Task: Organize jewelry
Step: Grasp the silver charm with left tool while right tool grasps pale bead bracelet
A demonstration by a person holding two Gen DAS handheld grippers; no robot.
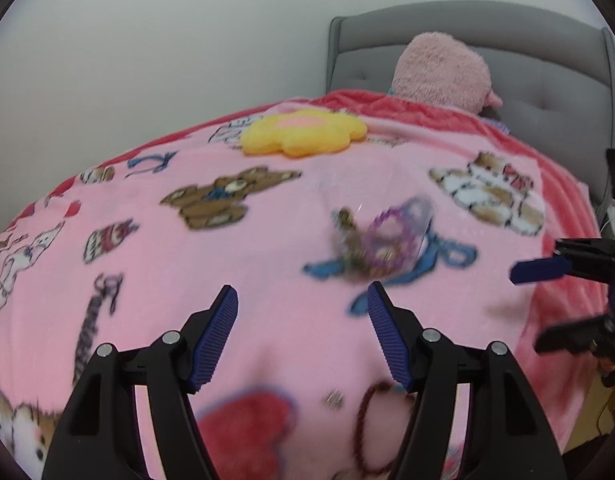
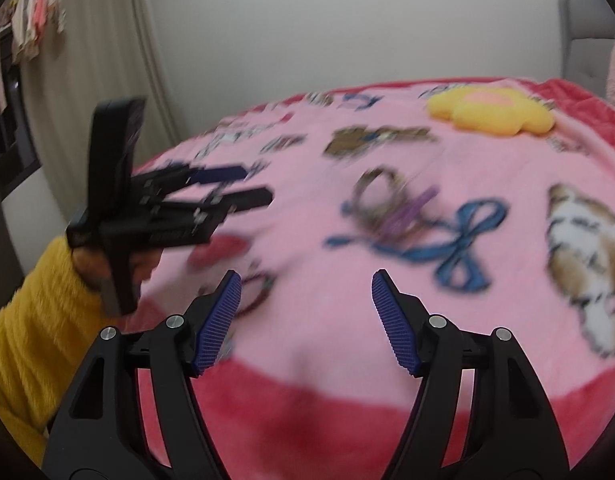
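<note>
A clear container (image 1: 371, 216) holding a purple bracelet (image 1: 387, 236) and other jewelry sits on the pink blanket (image 1: 267, 248), blurred. It also shows in the right wrist view (image 2: 391, 204). A dark red bead bracelet (image 1: 371, 424) and a small silver piece (image 1: 334, 398) lie near my left gripper (image 1: 303, 300), which is open and empty above the blanket. My right gripper (image 2: 307, 284) is open and empty; it shows at the right edge of the left wrist view (image 1: 547, 300). My left gripper also shows in the right wrist view (image 2: 243, 186). A bracelet (image 2: 255, 292) lies by the right gripper's left finger.
A yellow flower cushion (image 1: 303, 132) and a pink plush toy (image 1: 439, 68) lie toward the grey headboard (image 1: 547, 60). A white wall stands behind the bed. A curtain (image 2: 87, 60) and hanging clothes are at the left. The blanket's red border (image 2: 347, 408) marks the near bed edge.
</note>
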